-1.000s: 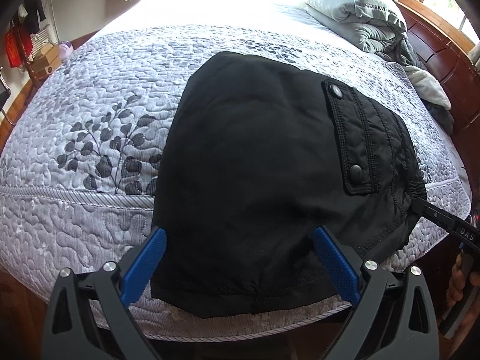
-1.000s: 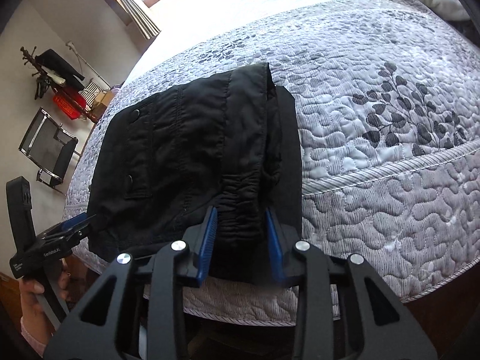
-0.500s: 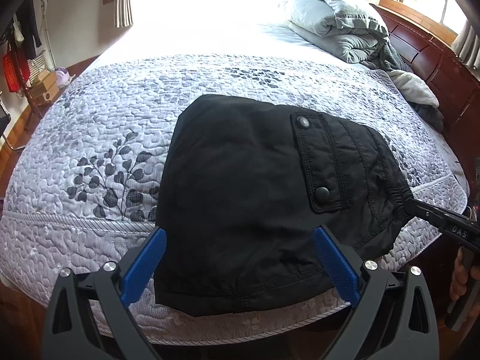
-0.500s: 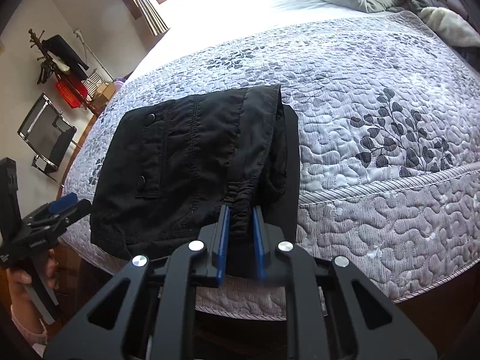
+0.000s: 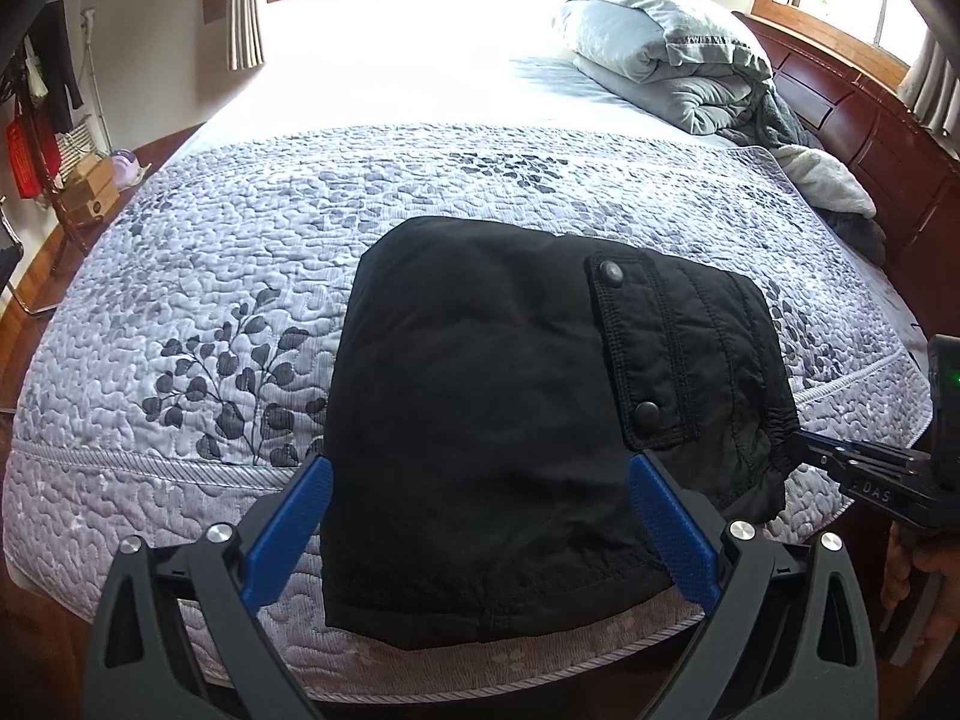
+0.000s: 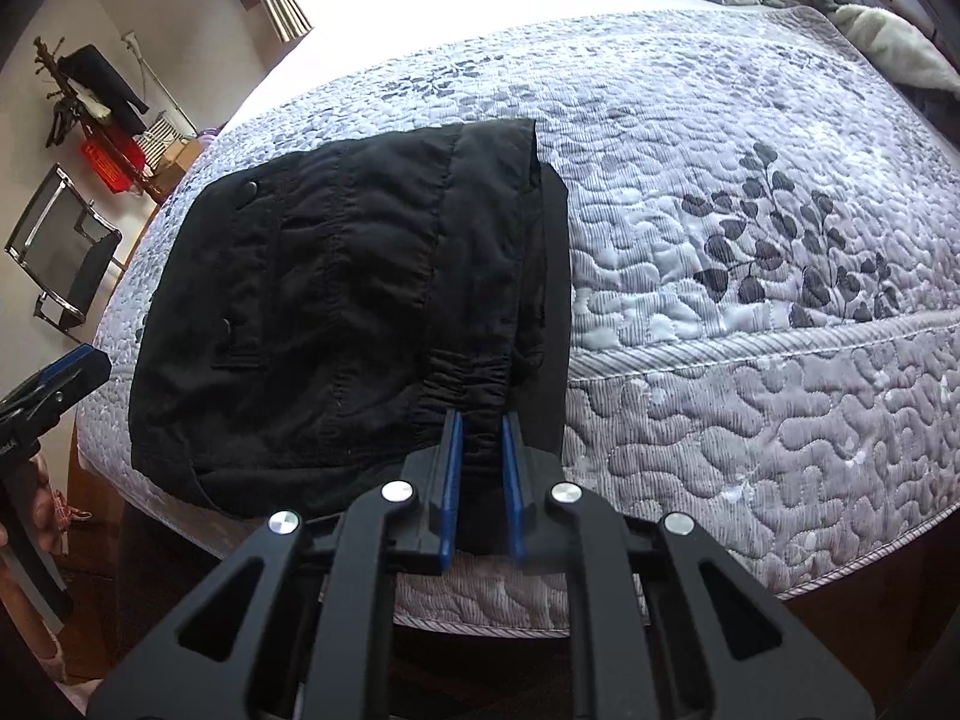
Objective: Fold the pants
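Most of both views is filled by a grey leaf-print quilt point(image 5: 252, 276) covering the bed, with a bundled grey duvet point(image 5: 666, 60) far beyond the fingers and the folded black pants point(image 5: 498, 414) lying at the near edge, directly ahead of the left gripper point(image 5: 477, 516), whose blue fingers point(image 5: 288, 528) are spread wide and hold nothing, one beside each side of the bundle. Smaller still, the right gripper point(image 6: 481, 450) has its blue pads pinched close on the gathered elastic waistband point(image 6: 474, 384), which bunches between them.

White letters "DAS" stood on the black body of the right gripper point(image 5: 804, 455); nothing else was legible.
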